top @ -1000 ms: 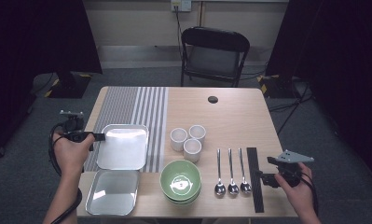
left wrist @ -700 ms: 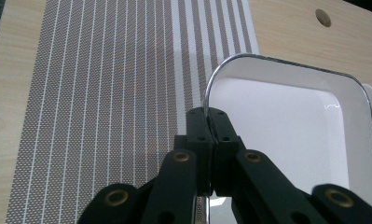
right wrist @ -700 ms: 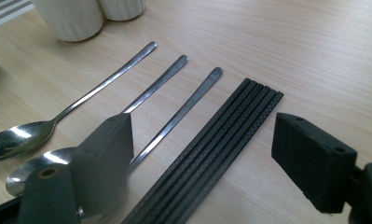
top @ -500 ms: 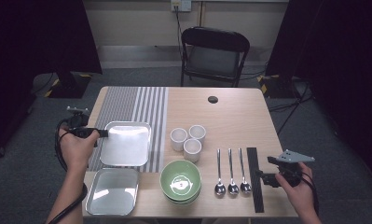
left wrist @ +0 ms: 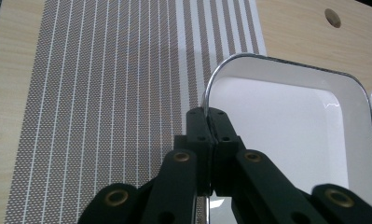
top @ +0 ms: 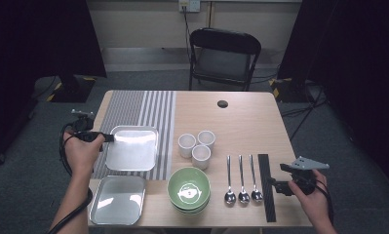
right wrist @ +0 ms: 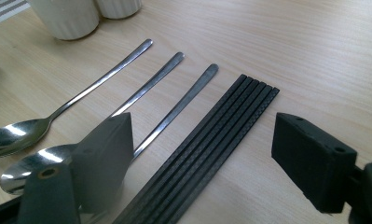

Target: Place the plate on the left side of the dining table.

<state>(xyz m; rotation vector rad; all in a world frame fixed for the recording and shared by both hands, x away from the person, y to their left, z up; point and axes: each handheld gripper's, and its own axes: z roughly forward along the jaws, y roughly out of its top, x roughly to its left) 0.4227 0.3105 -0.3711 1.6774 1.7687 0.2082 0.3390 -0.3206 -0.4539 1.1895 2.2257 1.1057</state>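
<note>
Up close, left hand-held gripper (left wrist: 207, 122) pinches tray (left wrist: 286, 121) rim — near corner cut off.

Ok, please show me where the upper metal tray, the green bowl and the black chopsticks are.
upper metal tray (top: 132, 148), high view, on its flat bottom.
green bowl (top: 188, 187), high view, on its inside.
black chopsticks (right wrist: 207, 154), right gripper view, on the middle of the bundle.

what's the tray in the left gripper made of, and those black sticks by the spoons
Tray: seemingly metal, with a bright polished rim and pale satin inside that throws glare. Black sticks: matte with a fine woven pattern, possibly carbon fibre or patterned plastic; the look leaves that open.
</note>
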